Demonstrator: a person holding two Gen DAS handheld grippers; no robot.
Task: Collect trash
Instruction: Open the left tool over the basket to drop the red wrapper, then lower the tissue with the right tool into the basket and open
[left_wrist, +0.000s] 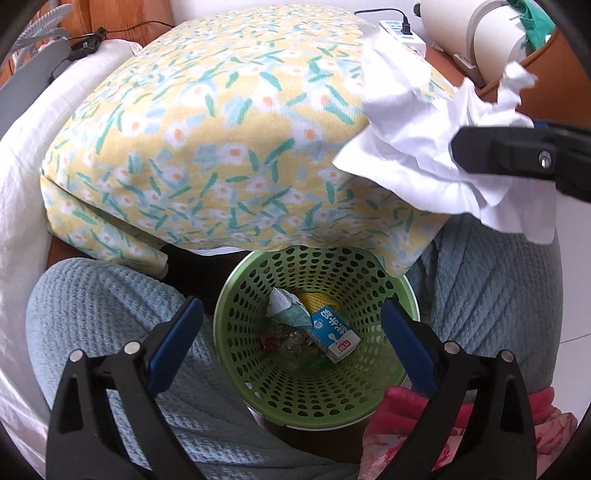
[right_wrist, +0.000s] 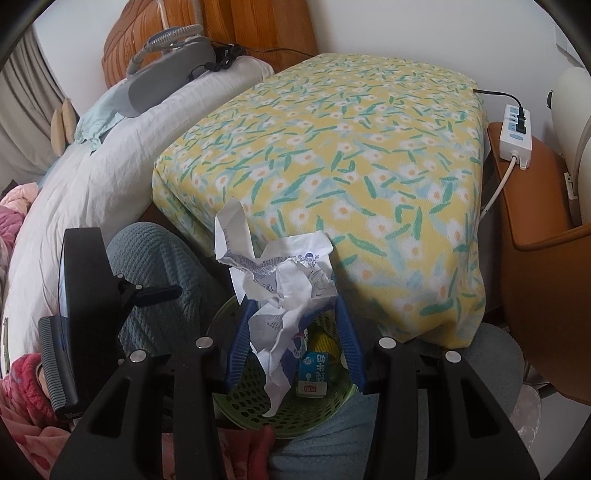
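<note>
- Paper (right_wrist: 280, 291), crumpled and white with faint print, sits between the blue pads (right_wrist: 239, 347) of our right tool (right_wrist: 293, 345); the pads stand part-way apart, and the wad fills the gap on the left pad's side, so we cannot tell whether both pads press it.
- Directly beneath that tool we see the green perforated basket (right_wrist: 325, 402), so the paper hangs over its mouth, its lower tail dangling inside the rim.
- In the left wrist view the same paper (left_wrist: 424, 147) shows up ahead and to the right, with one black finger of the right tool (left_wrist: 517, 157) in front of it.
- Our left tool (left_wrist: 291, 347) is wide open and holds nothing; its blue pads (left_wrist: 173, 347) flank the basket (left_wrist: 258, 376), which lies straight ahead and below.
- Inside the basket lie a blue-and-white milk carton (left_wrist: 334, 334), a folded pale-teal carton (left_wrist: 288, 310) touching it, something yellow (left_wrist: 317, 301) behind them, and clear wrappers on the bottom.
- The basket stands between blue-grey knit fabric (left_wrist: 110, 314) on both sides.
- Beyond both tools spreads a yellow floral cloth (right_wrist: 332, 147); its near edge overhangs the basket's far rim.
- Far right of the right tool, a white power strip (right_wrist: 515, 133) rests on a brown surface.
</note>
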